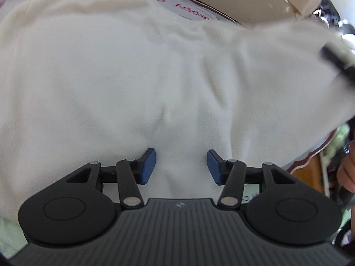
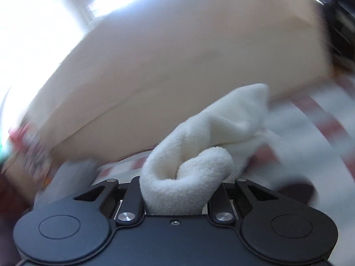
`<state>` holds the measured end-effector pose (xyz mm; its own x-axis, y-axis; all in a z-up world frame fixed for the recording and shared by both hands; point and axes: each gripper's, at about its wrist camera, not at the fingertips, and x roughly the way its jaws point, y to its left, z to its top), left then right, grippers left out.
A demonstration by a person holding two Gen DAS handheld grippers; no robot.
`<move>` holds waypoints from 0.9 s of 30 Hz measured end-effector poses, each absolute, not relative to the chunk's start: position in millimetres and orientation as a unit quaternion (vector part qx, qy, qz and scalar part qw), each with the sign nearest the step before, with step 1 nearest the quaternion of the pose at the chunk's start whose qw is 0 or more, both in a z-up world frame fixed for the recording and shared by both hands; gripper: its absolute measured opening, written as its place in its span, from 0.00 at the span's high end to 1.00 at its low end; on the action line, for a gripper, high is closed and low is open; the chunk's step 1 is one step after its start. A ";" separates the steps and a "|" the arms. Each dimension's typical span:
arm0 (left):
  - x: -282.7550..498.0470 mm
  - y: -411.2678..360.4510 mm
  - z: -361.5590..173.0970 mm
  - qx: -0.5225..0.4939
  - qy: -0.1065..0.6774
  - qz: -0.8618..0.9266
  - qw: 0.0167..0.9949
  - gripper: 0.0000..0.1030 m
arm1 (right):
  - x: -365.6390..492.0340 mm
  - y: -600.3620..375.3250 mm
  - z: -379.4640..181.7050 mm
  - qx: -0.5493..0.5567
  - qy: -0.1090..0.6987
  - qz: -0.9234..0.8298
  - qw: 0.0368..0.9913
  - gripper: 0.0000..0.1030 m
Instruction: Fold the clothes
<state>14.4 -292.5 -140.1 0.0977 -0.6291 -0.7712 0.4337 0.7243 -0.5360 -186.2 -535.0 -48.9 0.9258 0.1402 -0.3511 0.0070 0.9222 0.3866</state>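
A cream fleece garment point(image 1: 137, 71) is spread wide over the surface in the left wrist view. My left gripper point(image 1: 181, 166) hovers just over its near part, open, with the blue pads point(image 1: 148, 166) apart and nothing between them. At the far right of that view a corner of the fleece is lifted by a dark tool. In the right wrist view my right gripper point(image 2: 182, 190) is shut on a bunched fold of the same fleece garment point(image 2: 190, 166), which hides its fingertips. The cloth trails up and to the right.
A beige box or panel point(image 2: 155, 77) stands behind the cloth. A red and white striped cover point(image 2: 315, 119) lies underneath. A round white label with red letters point(image 1: 190, 11) shows past the fleece. A person's hand point(image 1: 346, 170) is at the right edge.
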 end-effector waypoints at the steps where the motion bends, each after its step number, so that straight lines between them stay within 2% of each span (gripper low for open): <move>1: 15.6 -287.0 -136.8 -0.091 0.572 -0.357 0.733 0.52 | -179.5 -517.2 -33.9 0.162 0.185 0.064 0.967 0.79; 6: 10.7 -237.9 -109.1 -0.076 0.548 -0.334 0.763 0.51 | -143.3 -427.1 -10.7 0.078 0.206 0.190 0.957 0.79; 11: 9.3 -191.4 -134.4 -0.102 0.560 -0.286 0.771 0.50 | -110.4 -374.0 -84.8 0.022 0.322 0.150 0.934 0.79; 14: 6.7 -169.2 -147.0 -0.127 0.555 -0.270 0.777 0.50 | -112.7 -371.3 -126.6 0.032 0.377 0.141 0.915 0.79; 20: 18.3 -156.8 -149.6 -0.156 0.572 -0.275 0.756 0.50 | -109.8 -372.9 -120.6 0.060 0.381 0.122 0.915 0.79; 27: 29.6 -105.8 -176.3 -0.296 0.622 -0.258 0.677 0.52 | -105.5 -389.3 -130.9 0.121 0.373 0.087 0.916 0.79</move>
<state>29.6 -105.8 -176.3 0.0926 -0.7169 -0.6910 -0.0190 0.6926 -0.7211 -105.5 -389.3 -130.9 0.7067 0.2495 -0.6620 -0.0687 0.9555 0.2868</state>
